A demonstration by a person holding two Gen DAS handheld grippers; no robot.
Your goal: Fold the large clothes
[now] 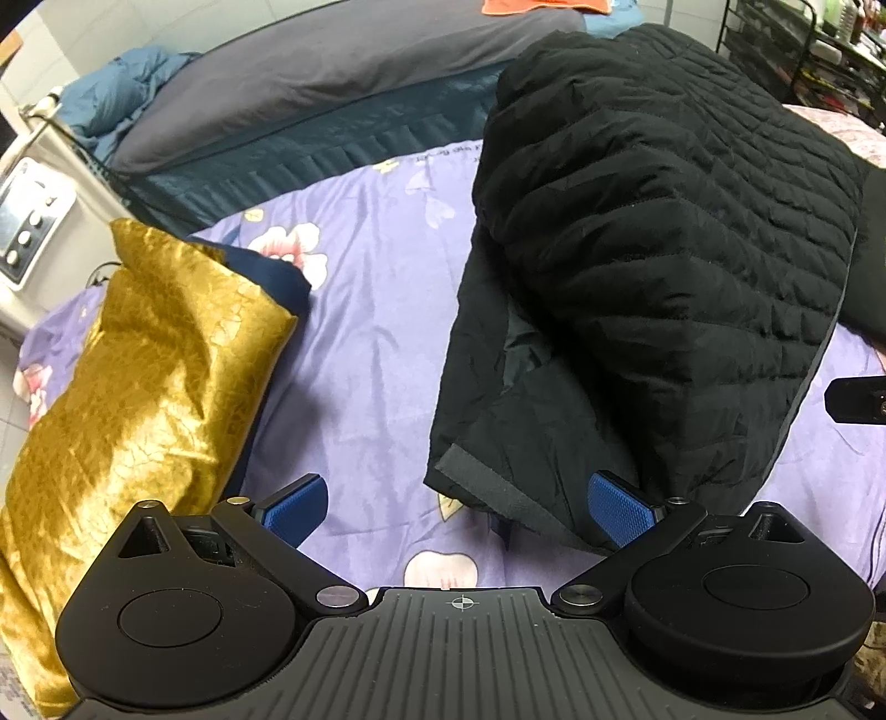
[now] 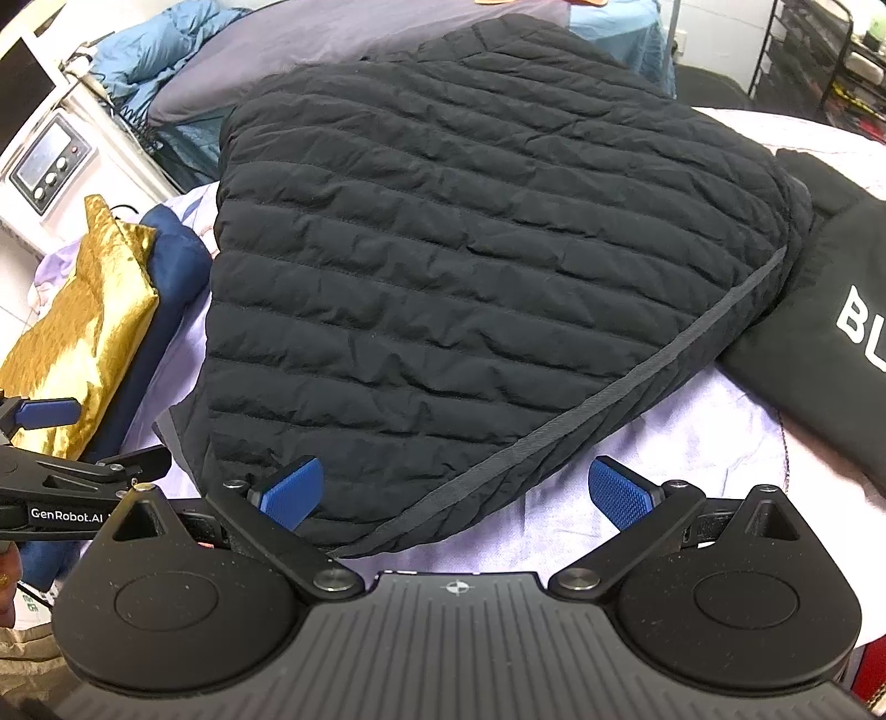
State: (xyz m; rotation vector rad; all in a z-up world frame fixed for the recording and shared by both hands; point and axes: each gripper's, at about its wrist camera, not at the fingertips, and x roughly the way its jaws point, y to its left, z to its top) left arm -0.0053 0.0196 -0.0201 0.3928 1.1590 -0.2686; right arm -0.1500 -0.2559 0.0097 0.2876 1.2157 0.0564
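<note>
At the far left stands a white machine [image 1: 25, 221] with round knobs and a small screen. Near it, a gold cloth [image 1: 133, 387] lies along the left edge of the purple sheet [image 1: 365, 310], overlapping a navy pillow [image 1: 277, 274] at its far end. Beyond the sheet runs a second bed with a grey cover [image 1: 310, 83] and a blue quilt [image 1: 111, 94] bunched at its left end.

The left gripper [image 1: 457, 512] hovers over the near part of the sheet with its blue pads spread wide and nothing between them; its right pad [image 1: 617, 512] sits just beside the jacket's near hem.

The black quilted jacket [image 2: 470, 266] lies folded into a thick bundle on the sheet, right of centre, a grey trim band running along its near right edge.

The right gripper [image 2: 457, 493] hangs over the jacket's near corner, pads spread apart and empty, the left pad [image 2: 293, 490] above the fabric; contact cannot be told.

Right of the jacket lies a black garment [image 2: 830, 343] with white letters, touching it. A black rack [image 2: 819, 50] stands far right.
</note>
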